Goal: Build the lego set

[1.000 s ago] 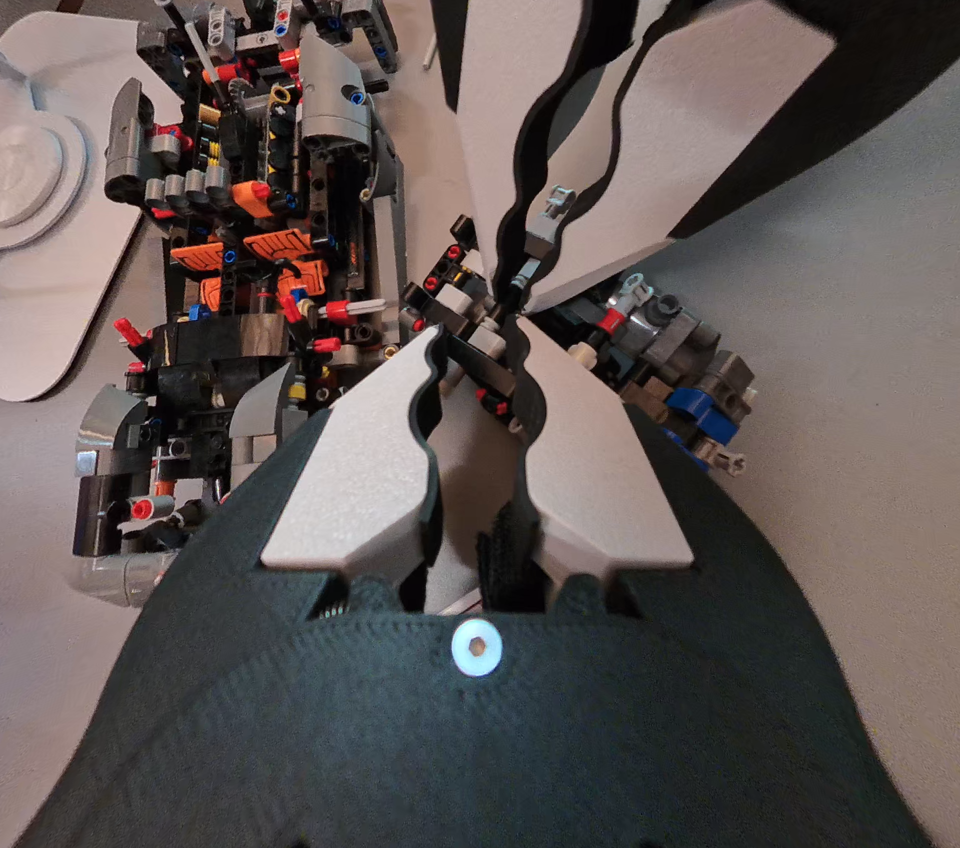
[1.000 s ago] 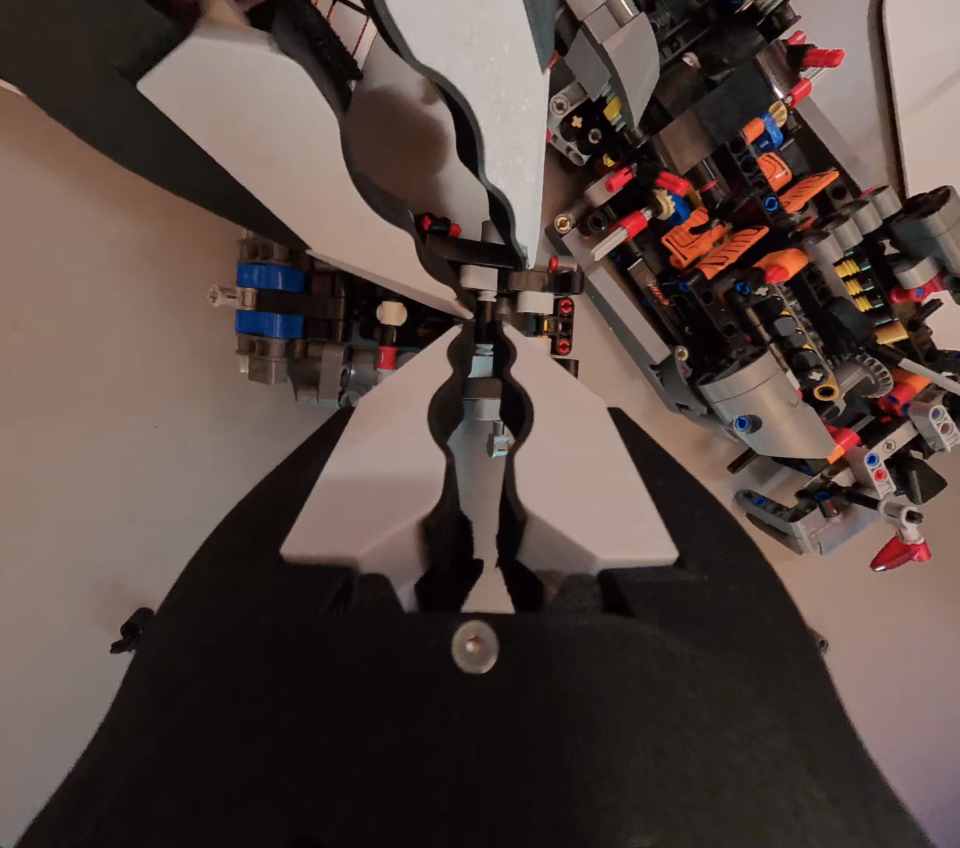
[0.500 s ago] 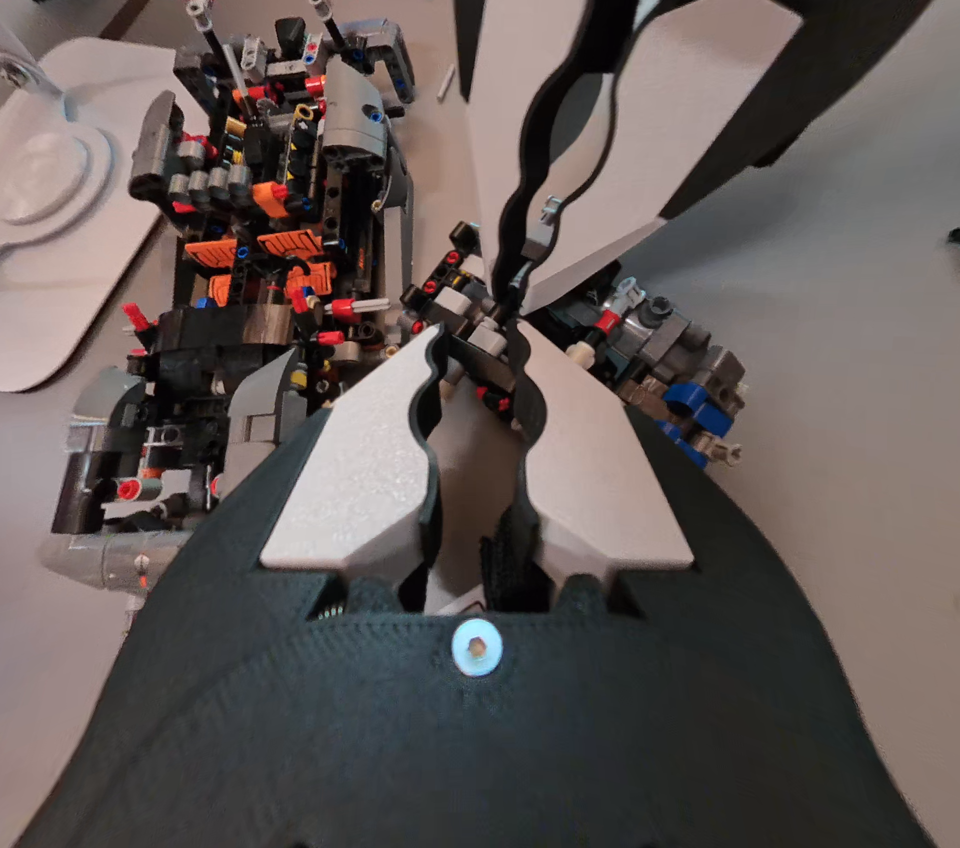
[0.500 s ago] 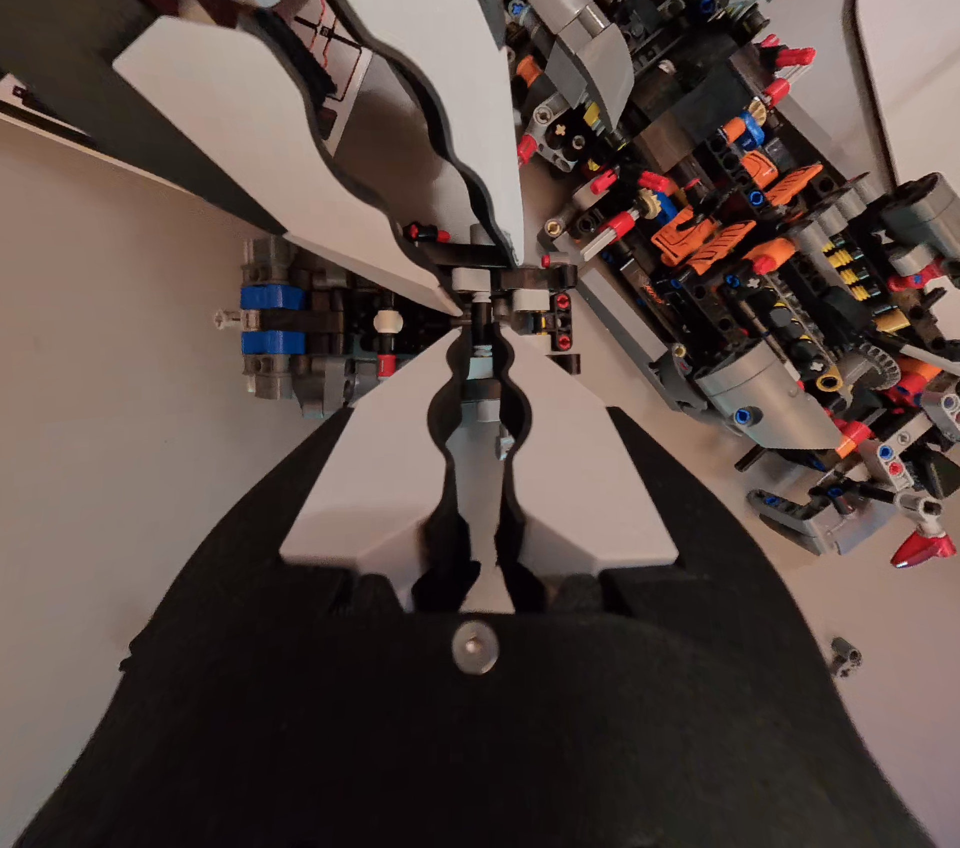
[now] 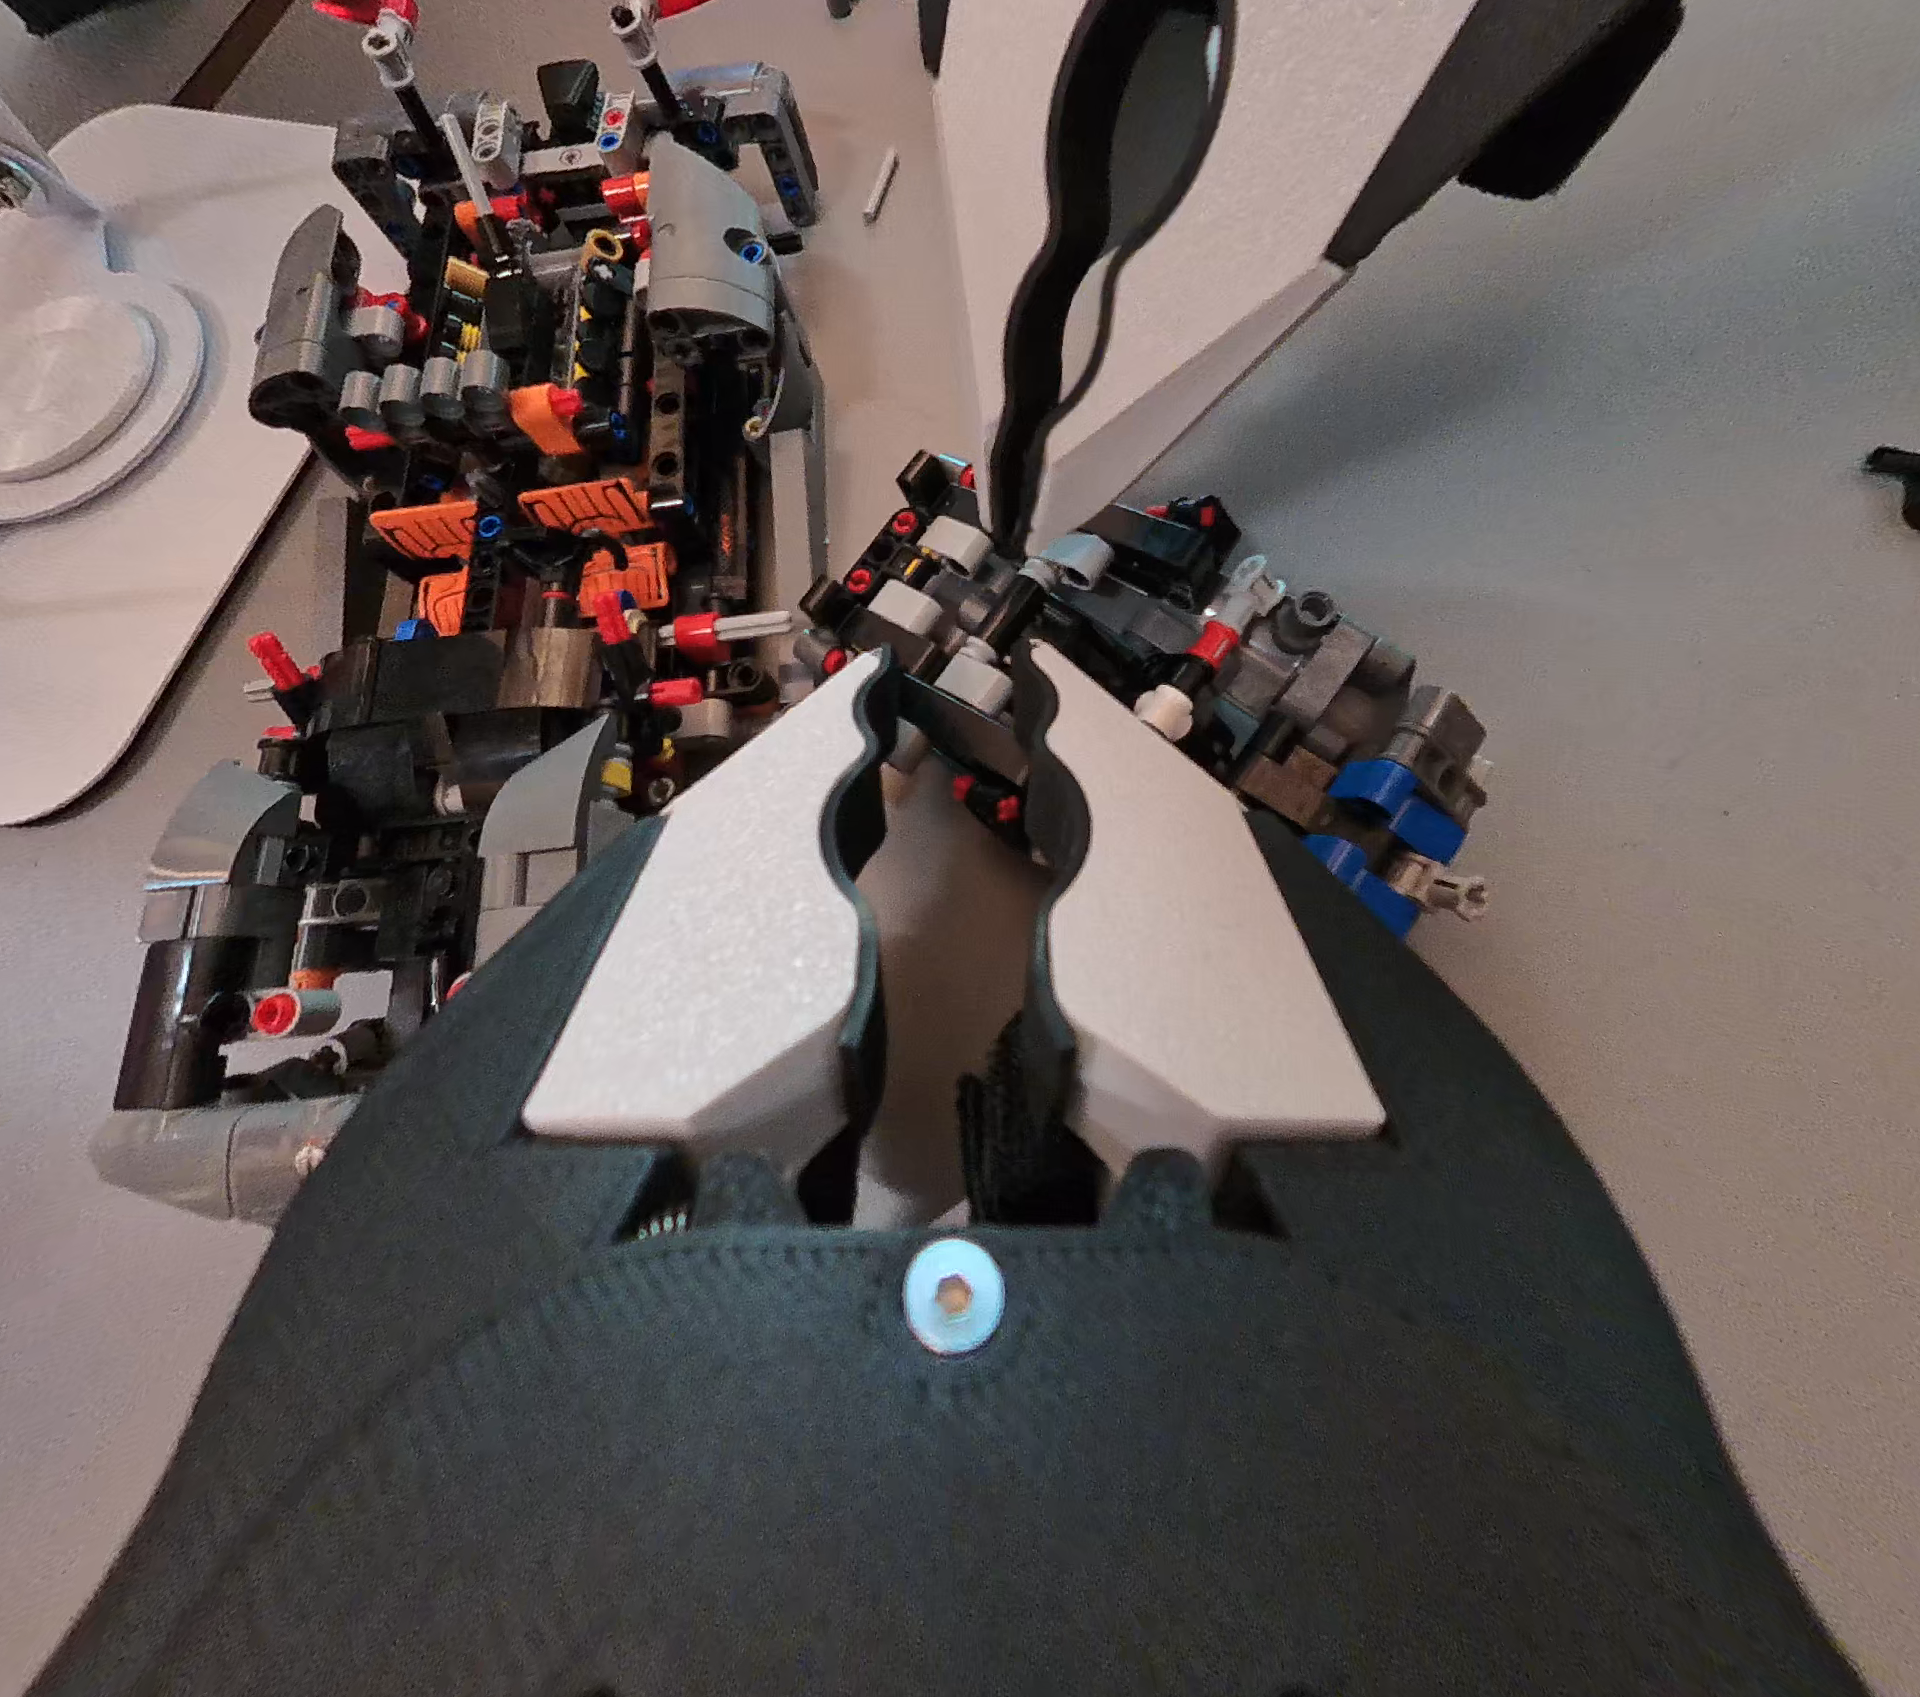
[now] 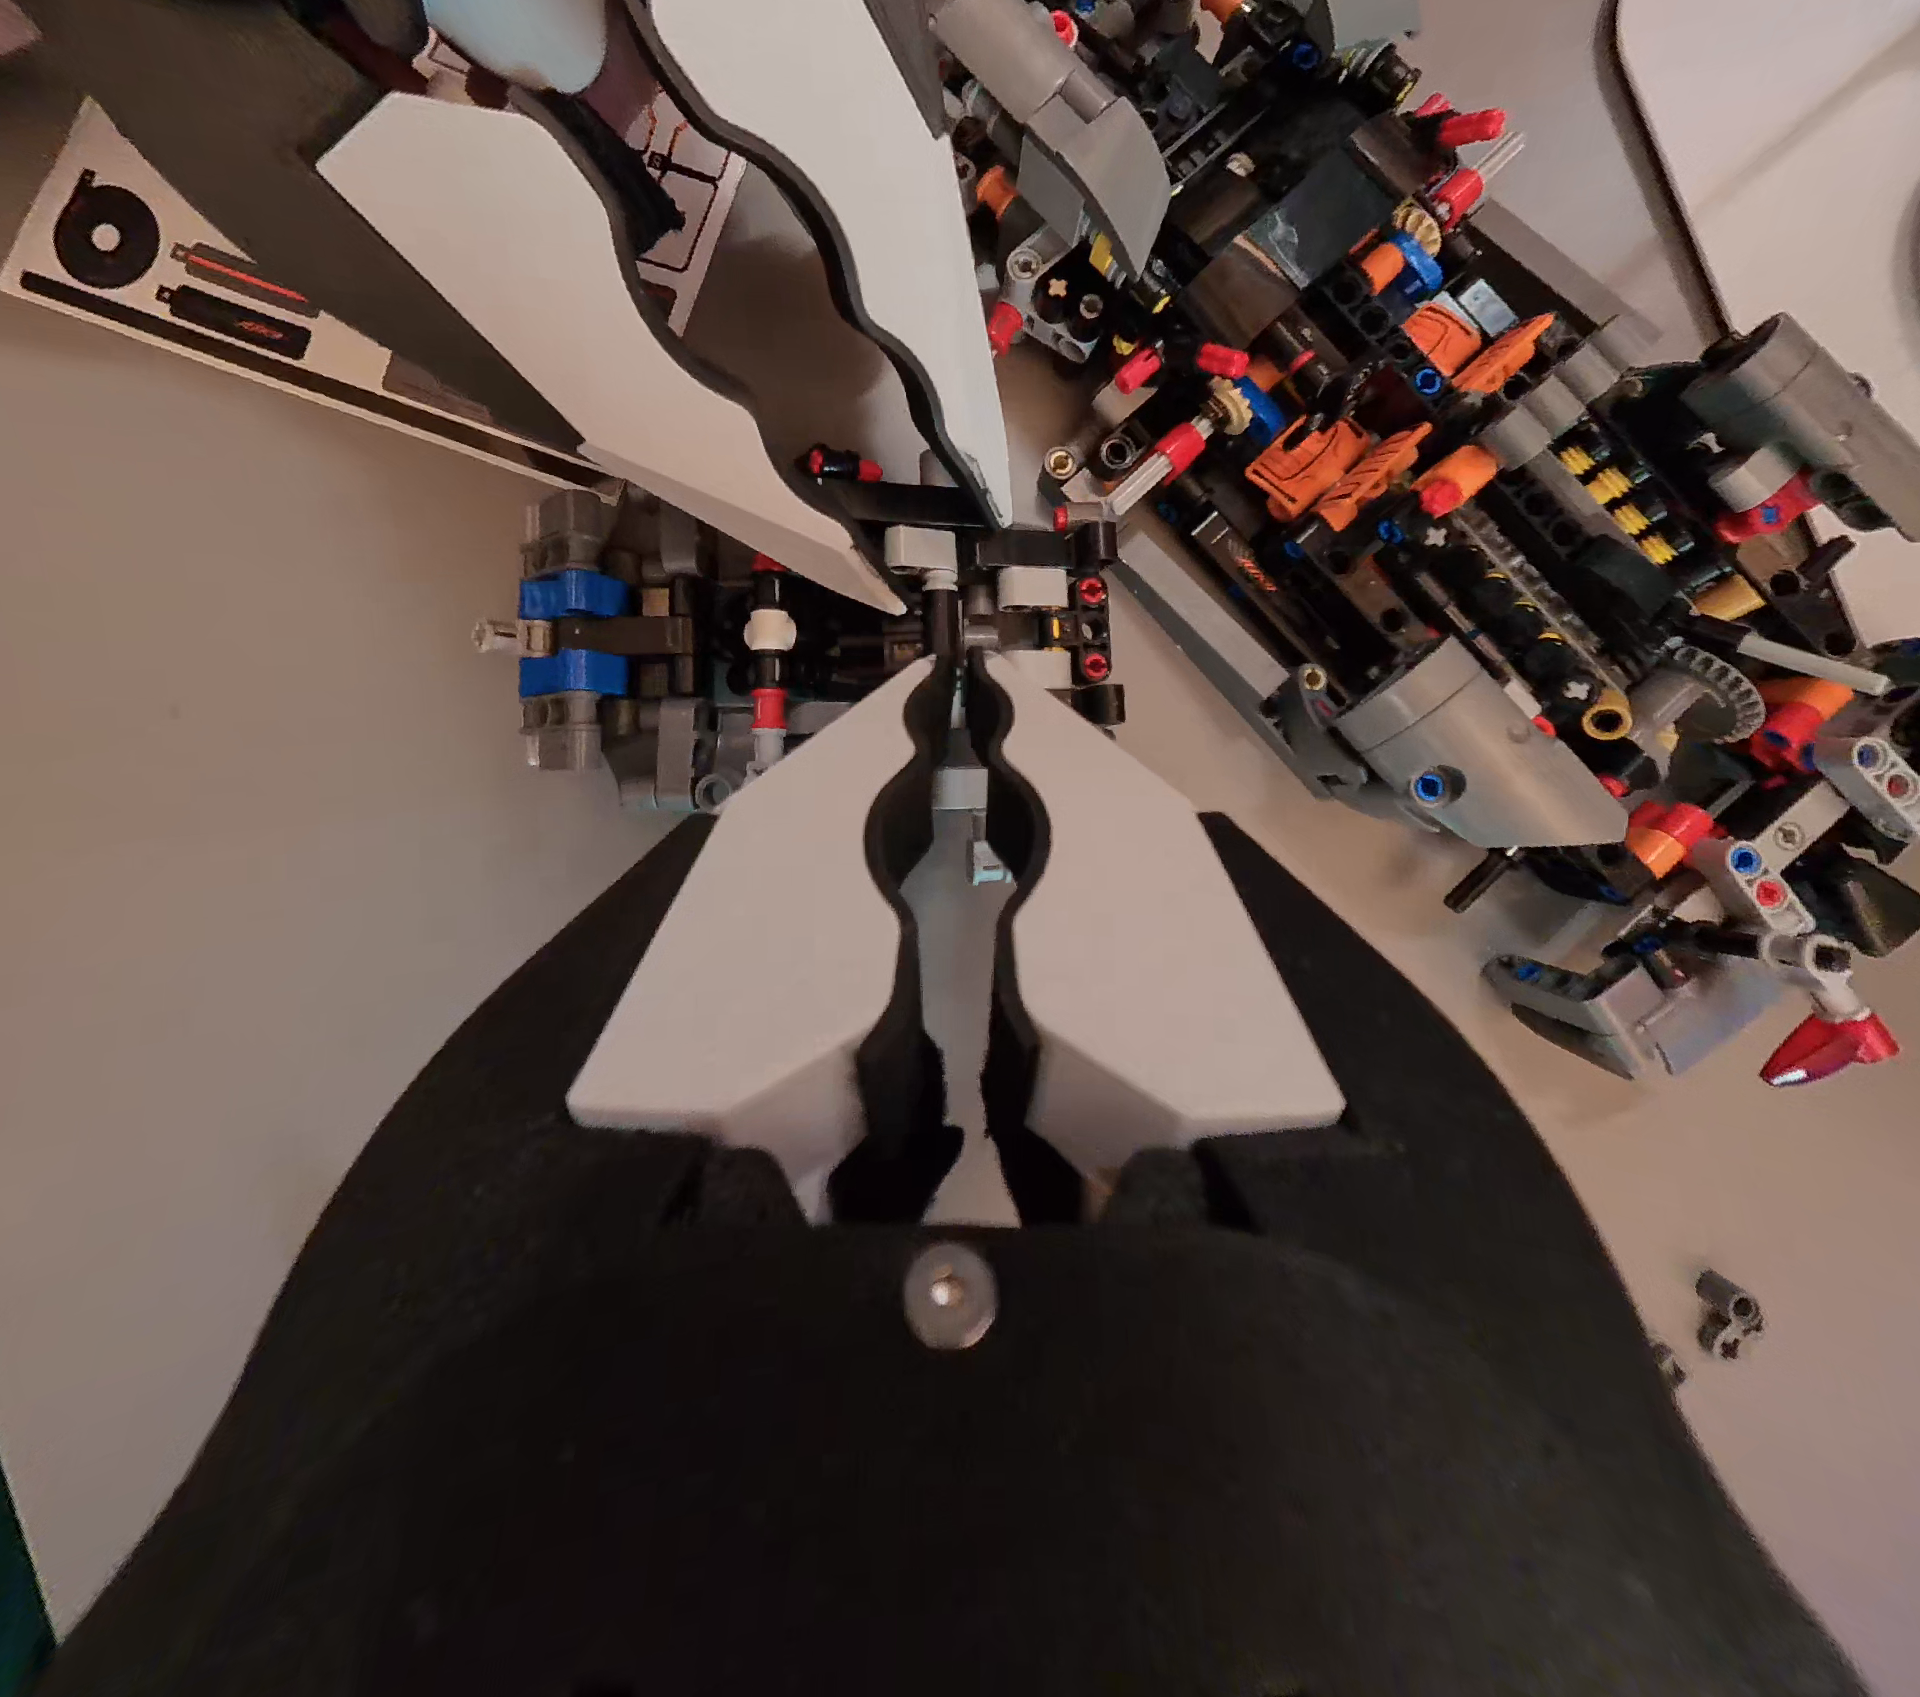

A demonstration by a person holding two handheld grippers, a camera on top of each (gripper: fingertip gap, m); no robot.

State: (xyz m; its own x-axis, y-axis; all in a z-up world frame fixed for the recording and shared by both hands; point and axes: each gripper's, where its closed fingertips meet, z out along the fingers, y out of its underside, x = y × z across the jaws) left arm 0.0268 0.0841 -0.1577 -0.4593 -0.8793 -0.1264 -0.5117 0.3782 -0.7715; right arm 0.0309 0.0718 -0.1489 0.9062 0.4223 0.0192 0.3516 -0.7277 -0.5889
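grey subassembly lay on the counter beside the main model; left hand-held gripper clamped it steady while right hand-held gripper pinched its axle, likely seating it.

Both claws meet tip to tip over the small sub-assembly, which lies just beside the big lego chassis, leaving only a narrow strip of tabletop between them. Beyond the sub-assembly's blue end the tabletop lies bare. A white plate flanks the chassis's far side, and loose connectors lie near its red-tipped end.
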